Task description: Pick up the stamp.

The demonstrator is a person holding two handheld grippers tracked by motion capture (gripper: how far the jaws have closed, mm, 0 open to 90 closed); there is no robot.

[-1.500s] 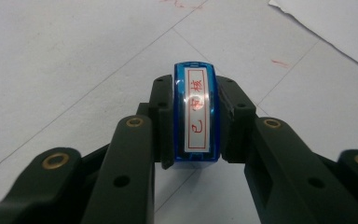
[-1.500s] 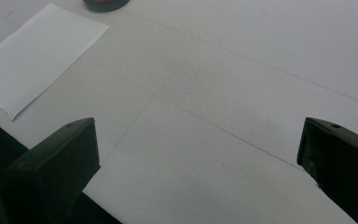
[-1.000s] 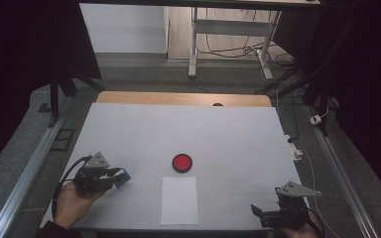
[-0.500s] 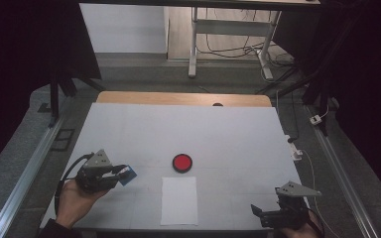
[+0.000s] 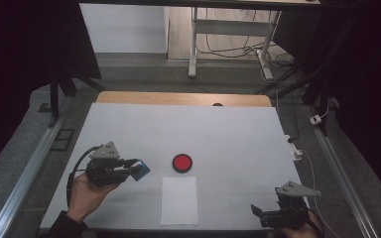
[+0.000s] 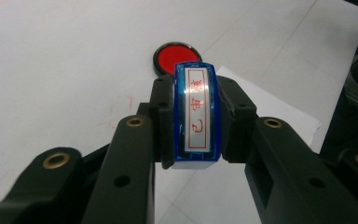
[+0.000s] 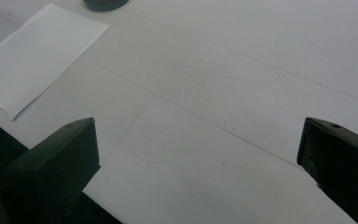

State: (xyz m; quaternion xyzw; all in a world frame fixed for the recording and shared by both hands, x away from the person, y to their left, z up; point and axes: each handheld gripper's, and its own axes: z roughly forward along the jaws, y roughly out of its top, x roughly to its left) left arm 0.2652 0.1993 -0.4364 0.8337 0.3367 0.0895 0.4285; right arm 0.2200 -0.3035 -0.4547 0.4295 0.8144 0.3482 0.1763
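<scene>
My left gripper (image 5: 135, 167) is shut on a blue stamp (image 5: 140, 169) with a silver label and red characters (image 6: 196, 114); it hangs a little above the table, left of the red ink pad (image 5: 182, 162). In the left gripper view the ink pad (image 6: 176, 57) lies just beyond the stamp. A white sheet of paper (image 5: 179, 200) lies near the front edge, below the pad. My right gripper (image 5: 259, 213) rests at the front right corner, jaws wide apart with nothing between them (image 7: 198, 154). The paper (image 7: 37, 56) shows to its upper left.
The white table top (image 5: 228, 134) has a wooden strip (image 5: 178, 98) along its far edge. Metal rails run down both sides. A table frame and cables stand on the floor beyond. A white plug (image 5: 297, 153) lies off the right edge.
My left gripper has lifted and moved right toward the red ink pad with the blue stamp in it. The right gripper has stayed put.
</scene>
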